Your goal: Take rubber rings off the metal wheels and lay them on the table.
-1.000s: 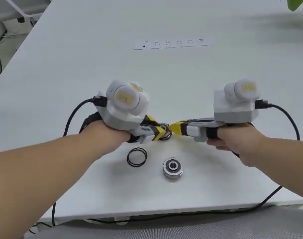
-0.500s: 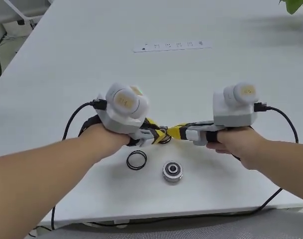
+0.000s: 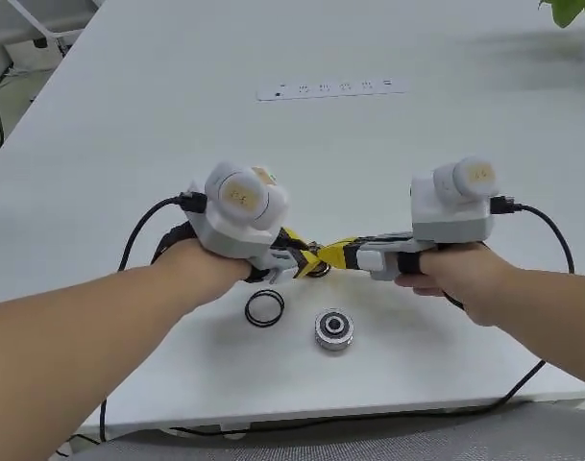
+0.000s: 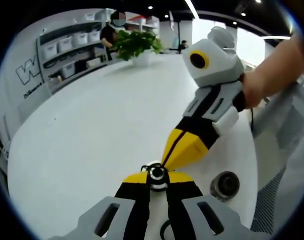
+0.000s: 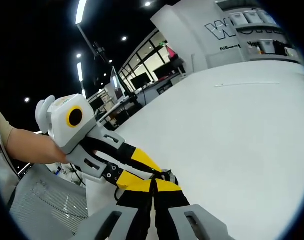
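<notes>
Almost nothing has moved in 1 s: just behind the bare wheel (image 3: 333, 327), the left gripper (image 3: 309, 259) clamps a metal wheel (image 4: 156, 176) and the right gripper (image 3: 329, 254), jaws closed, nips its rim. Next: peel the ring off and lay it by the freed ring (image 3: 264, 307).

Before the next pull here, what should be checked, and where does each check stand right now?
1. Left gripper clamped on the held metal wheel: ok.
2. Right gripper brought tip-first to that wheel, jaws together: ok.
3. Right gripper pinching rubber rather than bare metal: cannot tell, the contact is hidden.
4. Bare table nearby for laying a ring, next to the loose rubber ring: ok.
5. Second metal wheel lying apart from both grippers: ok.
</notes>
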### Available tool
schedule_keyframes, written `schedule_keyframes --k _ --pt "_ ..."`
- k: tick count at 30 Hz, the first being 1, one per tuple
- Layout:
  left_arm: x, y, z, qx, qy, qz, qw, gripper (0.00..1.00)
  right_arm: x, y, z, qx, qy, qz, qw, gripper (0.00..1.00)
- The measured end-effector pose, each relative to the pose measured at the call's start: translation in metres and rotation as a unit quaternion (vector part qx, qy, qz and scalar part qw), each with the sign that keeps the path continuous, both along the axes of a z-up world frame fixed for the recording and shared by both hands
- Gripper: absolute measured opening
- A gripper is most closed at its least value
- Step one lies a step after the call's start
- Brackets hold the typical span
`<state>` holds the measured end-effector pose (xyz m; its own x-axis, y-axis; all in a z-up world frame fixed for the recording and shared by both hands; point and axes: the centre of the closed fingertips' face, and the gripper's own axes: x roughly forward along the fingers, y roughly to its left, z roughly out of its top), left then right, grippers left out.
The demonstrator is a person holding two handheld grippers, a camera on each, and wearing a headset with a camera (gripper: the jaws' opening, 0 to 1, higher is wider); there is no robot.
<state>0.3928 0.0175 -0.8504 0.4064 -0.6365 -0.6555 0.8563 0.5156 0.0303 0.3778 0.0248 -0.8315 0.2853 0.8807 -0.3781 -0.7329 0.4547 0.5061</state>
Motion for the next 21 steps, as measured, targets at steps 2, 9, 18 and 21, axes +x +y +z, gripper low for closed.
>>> schedule_keyframes --k 2,9,18,21 --pt "0.0 0.0 0.0 -0.001 0.0 0.0 1.0 0.12 -0.001 0.0 0.0 -0.001 0.001 0.005 1.0 0.0" --pt "0.0 0.0 0.0 -0.002 0.0 0.001 1.0 0.12 -0.01 -0.002 0.006 0.029 0.022 0.02 0.9991 0.0" --pt "-0.002 -0.001 0.001 0.006 -0.007 -0.001 1.0 0.13 0.0 -0.008 -0.005 -0.029 -0.021 -0.008 0.9993 0.0" --pt "-0.003 -0.002 0.002 0.019 -0.013 -0.013 0.9996 0.14 0.001 -0.008 -0.006 -0.034 -0.026 -0.009 0.9991 0.0"
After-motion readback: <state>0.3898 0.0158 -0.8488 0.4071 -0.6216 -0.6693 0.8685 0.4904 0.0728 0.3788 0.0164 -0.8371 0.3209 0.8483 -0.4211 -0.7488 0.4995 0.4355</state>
